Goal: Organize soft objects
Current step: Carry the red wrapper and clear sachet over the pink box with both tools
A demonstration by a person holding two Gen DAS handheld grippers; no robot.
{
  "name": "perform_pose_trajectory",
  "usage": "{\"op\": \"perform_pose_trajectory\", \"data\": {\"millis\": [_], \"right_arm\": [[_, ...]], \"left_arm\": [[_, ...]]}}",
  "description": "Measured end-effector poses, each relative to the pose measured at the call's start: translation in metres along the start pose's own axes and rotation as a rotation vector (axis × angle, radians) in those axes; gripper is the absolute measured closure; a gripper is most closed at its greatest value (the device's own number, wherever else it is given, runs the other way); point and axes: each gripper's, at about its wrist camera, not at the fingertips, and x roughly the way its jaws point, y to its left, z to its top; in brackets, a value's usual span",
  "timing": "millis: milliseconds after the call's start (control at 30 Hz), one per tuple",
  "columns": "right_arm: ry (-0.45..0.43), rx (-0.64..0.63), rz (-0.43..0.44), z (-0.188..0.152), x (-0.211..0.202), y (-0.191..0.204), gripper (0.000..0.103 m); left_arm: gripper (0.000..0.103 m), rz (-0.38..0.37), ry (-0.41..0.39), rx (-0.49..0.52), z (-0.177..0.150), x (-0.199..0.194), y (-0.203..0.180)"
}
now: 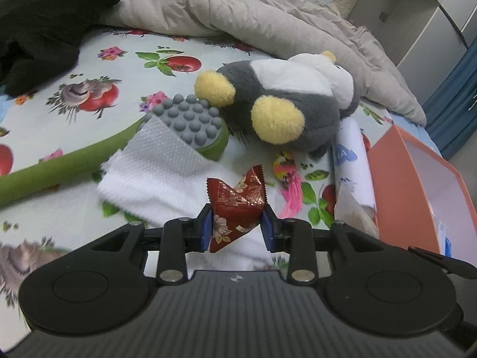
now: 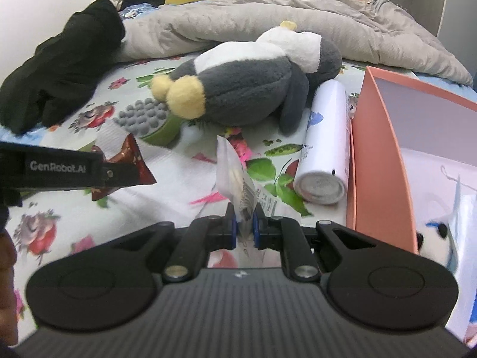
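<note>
My left gripper (image 1: 237, 228) is shut on a dark red snack packet (image 1: 238, 203), held above a white tissue (image 1: 161, 167); the packet also shows in the right wrist view (image 2: 131, 164). My right gripper (image 2: 244, 223) is shut on a white clear-edged packet (image 2: 238, 179) with a barcode label. A grey, white and yellow plush penguin (image 1: 283, 101) lies on its side on the flowered sheet, also in the right wrist view (image 2: 247, 83). A green massage stick with grey knobs (image 1: 190, 119) lies left of it. An orange box (image 2: 375, 149) stands open at the right.
A white spray can (image 2: 325, 143) lies between the penguin and the orange box (image 1: 417, 179). A black garment (image 2: 59, 71) sits at the far left and a beige quilt (image 2: 298, 15) lies across the back. Soft white items (image 2: 438, 232) lie inside the box.
</note>
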Motion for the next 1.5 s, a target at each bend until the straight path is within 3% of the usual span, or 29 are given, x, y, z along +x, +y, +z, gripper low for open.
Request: {"op": "perform_pose_trajectory", "data": {"millis": [767, 1500], "right_arm": [[-0.087, -0.008, 0.094, -0.057, -0.129, 0.016, 0.089], [-0.215, 0.051, 0.095, -0.095, -0.224, -0.011, 0.088]], "left_arm": [[0.065, -0.011, -0.048, 0.022, -0.084, -0.133, -0.017], [0.064, -0.070, -0.107, 0.104, -0.140, -0.214, -0.064]]}}
